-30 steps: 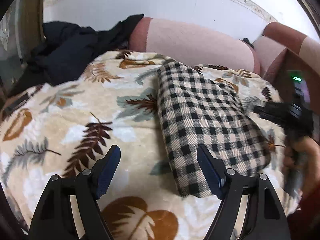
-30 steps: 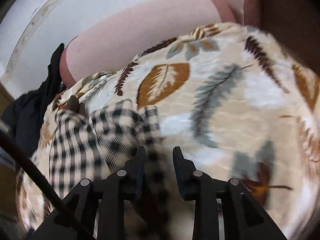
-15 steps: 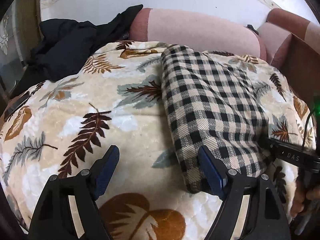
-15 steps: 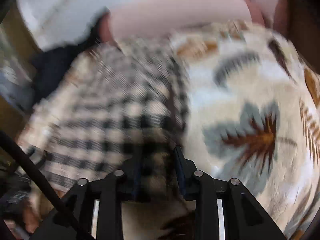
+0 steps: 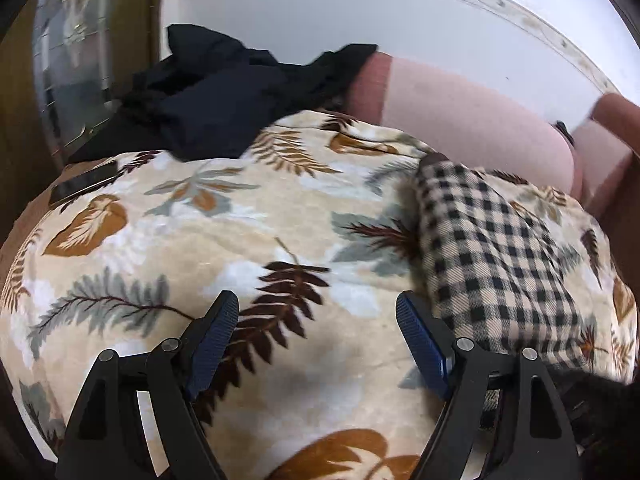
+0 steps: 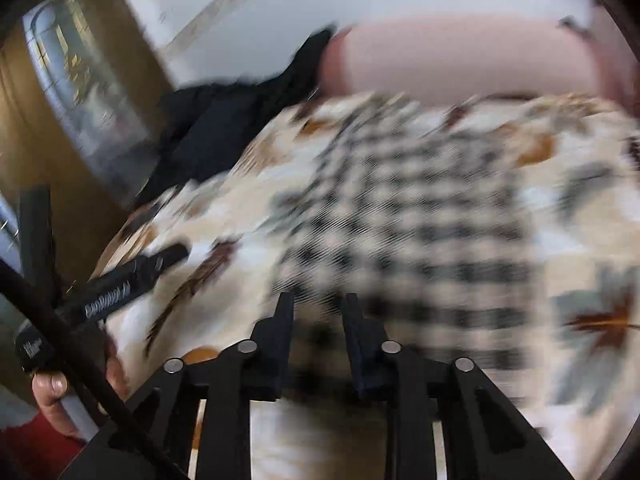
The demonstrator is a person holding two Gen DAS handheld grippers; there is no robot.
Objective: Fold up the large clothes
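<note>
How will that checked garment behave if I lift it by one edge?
The checked garment will probably droop: it is soft cloth folded into a long strip. Its layers may slide apart, since nothing pins them. It looks woolly, so likely not slippery.

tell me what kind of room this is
Most likely a home living room or bedroom. A leaf-print blanket covers a soft seat or bed, pink cushions line the white wall, and a folded checked garment and dark clothes lie on it.
</note>
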